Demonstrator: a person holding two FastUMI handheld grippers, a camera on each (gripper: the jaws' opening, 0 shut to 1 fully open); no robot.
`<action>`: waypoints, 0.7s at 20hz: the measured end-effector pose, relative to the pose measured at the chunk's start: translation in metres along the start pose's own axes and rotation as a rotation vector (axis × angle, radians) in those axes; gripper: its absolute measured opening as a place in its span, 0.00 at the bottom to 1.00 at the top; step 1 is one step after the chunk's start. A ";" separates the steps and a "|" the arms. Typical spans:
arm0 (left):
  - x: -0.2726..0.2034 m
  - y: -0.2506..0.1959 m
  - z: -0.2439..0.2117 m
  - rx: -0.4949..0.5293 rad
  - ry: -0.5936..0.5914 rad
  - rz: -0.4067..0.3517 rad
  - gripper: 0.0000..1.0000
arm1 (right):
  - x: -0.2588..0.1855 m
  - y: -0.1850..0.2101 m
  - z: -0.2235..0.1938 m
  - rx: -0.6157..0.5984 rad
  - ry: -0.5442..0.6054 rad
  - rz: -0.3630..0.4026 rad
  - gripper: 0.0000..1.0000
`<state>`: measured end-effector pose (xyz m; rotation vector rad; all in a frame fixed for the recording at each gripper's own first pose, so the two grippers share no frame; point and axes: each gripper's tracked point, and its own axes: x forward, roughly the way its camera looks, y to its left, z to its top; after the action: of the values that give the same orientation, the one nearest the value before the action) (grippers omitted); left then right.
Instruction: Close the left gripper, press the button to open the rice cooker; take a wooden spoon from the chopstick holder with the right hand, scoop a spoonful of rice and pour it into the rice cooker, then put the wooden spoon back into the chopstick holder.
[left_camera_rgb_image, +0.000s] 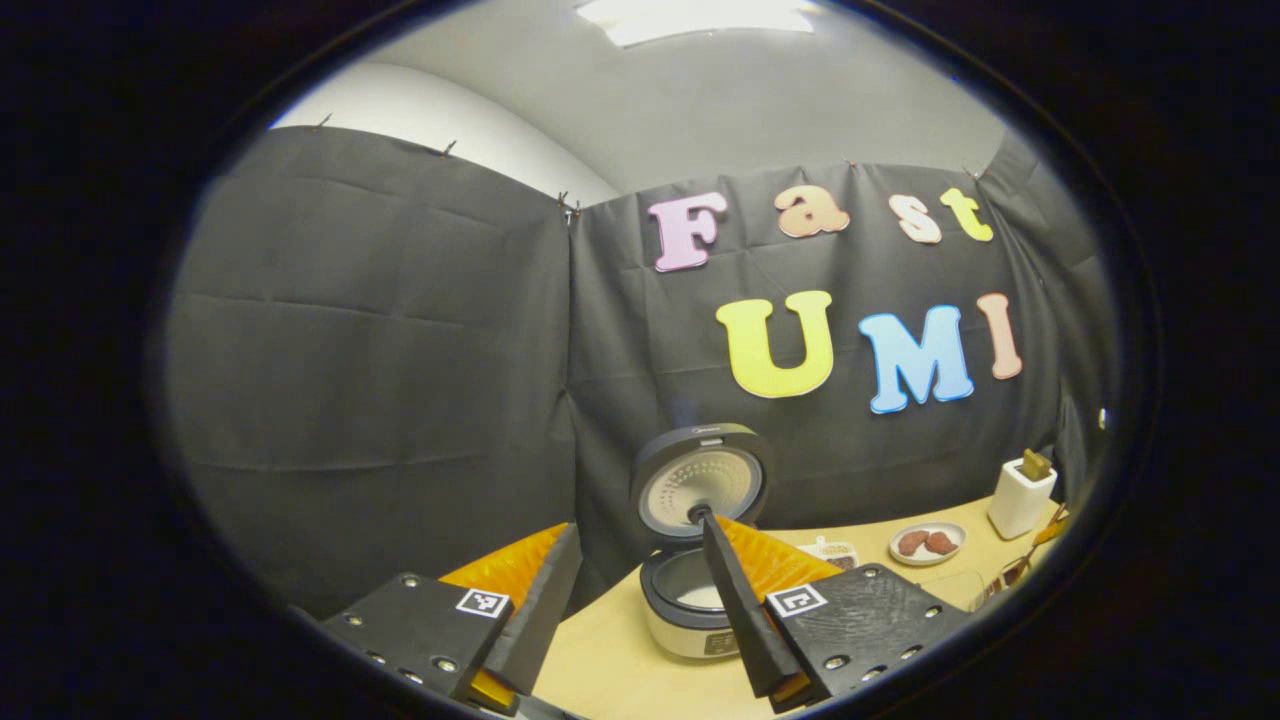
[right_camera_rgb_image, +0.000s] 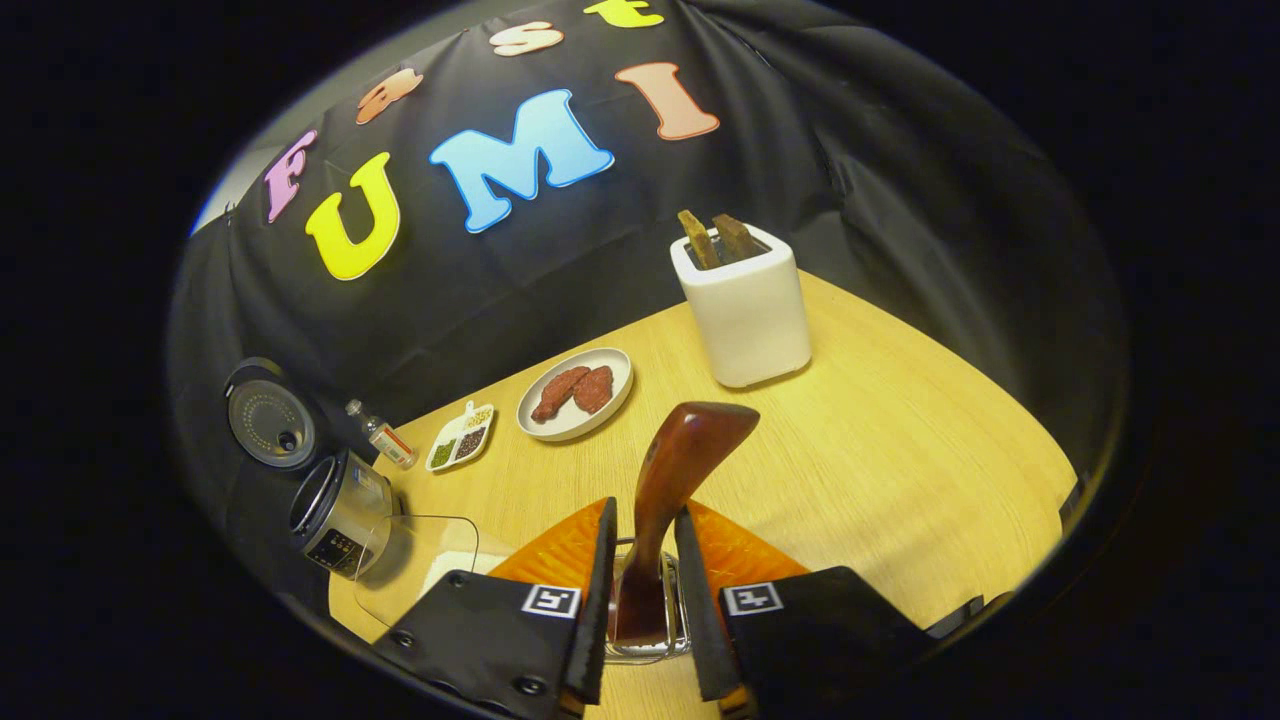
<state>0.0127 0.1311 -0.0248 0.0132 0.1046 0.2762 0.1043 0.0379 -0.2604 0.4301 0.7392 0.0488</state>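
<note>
Partly hidden: the wooden spoon (right_camera_rgb_image: 668, 500) shows its handle only; the lower end runs down between the right gripper (right_camera_rgb_image: 645, 590) fingers, over a clear glass container (right_camera_rgb_image: 645, 640), and the bowl cannot be made out. Both fingers press the handle, jaws nearly together. Long axis near upright in the right gripper view, butt end tipped toward 1 o'clock.

Chopstick holder (right_camera_rgb_image: 748, 310) stands at 1 o'clock beyond the spoon, well apart, two wooden tops poking out. Plate (right_camera_rgb_image: 575, 392) with two reddish pieces at 11 o'clock; divided dish (right_camera_rgb_image: 460, 437) and small bottle (right_camera_rgb_image: 380, 434) farther toward 10. Rice cooker (right_camera_rgb_image: 340, 515) at 9 o'clock, lid up.

Left gripper (left_camera_rgb_image: 630, 530) holds nothing, fingers spread wide. Its right finger crosses the cooker (left_camera_rgb_image: 690, 595), blocking part of the pot; something white inside, hard to identify. Table (left_camera_rgb_image: 620, 660) bare in front.
</note>
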 end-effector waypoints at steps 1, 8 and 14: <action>0.000 0.001 0.000 0.000 0.000 0.000 0.78 | -0.003 0.001 0.002 0.017 0.001 0.005 0.23; 0.005 0.000 -0.003 -0.011 0.000 -0.011 0.78 | -0.010 0.003 -0.001 0.053 0.012 0.000 0.09; 0.008 -0.002 -0.003 -0.018 -0.007 -0.026 0.78 | -0.029 0.017 0.021 -0.034 -0.064 0.001 0.08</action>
<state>0.0209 0.1320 -0.0289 -0.0046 0.0948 0.2510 0.0987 0.0405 -0.2215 0.3983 0.6743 0.0486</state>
